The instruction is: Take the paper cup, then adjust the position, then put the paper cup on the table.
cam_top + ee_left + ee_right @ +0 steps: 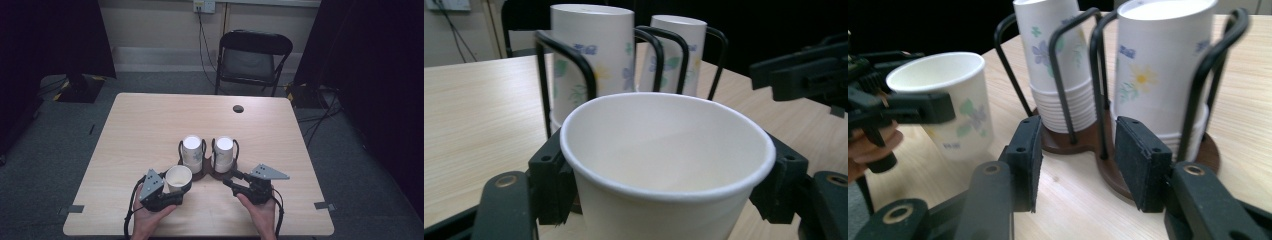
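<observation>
A single paper cup (178, 177) with a flower print stands upright, mouth up, and my left gripper (179, 186) is shut on it near the table's front. In the left gripper view the cup (664, 150) sits between both pads. Just behind it stand two stacks of upside-down cups, left stack (192, 150) and right stack (223, 150), each in a black wire holder on a brown base (1073, 142). My right gripper (227, 178) is open. In the right gripper view its pads (1143, 165) flank the front wire of the right stack (1158, 75) without touching.
The wooden table (150, 125) has a round cable hole (238, 108) near its far edge. A black folding chair (252, 55) stands beyond the table. The two holders sit close together at the table's middle front.
</observation>
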Available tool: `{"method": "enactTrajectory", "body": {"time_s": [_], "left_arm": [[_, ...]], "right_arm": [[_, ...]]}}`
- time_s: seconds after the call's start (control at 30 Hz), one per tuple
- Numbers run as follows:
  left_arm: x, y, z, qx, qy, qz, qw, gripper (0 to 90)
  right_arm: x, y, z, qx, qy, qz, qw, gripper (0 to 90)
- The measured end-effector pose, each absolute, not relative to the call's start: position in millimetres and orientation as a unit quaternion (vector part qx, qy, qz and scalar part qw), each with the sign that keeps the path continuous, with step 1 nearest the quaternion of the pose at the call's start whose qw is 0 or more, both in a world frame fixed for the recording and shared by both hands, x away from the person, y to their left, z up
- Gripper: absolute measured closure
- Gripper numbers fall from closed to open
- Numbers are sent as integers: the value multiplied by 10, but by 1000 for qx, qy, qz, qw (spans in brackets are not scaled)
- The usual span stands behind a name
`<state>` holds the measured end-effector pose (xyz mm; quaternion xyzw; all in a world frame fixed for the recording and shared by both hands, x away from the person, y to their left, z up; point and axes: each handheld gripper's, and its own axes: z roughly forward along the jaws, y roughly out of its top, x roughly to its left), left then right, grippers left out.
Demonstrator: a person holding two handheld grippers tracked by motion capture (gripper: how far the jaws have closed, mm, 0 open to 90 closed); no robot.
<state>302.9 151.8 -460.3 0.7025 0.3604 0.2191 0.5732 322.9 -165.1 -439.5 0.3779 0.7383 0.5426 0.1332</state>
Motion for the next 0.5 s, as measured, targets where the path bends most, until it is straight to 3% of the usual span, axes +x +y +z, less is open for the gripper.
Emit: {"method": "enactTrajectory", "body": {"time_s": [0.5], "left_arm": [[3164,1713,-4534,679,390,235,575,266]], "right_arm": [[3178,-1847,-4475,406,724,534,160,506]]}}
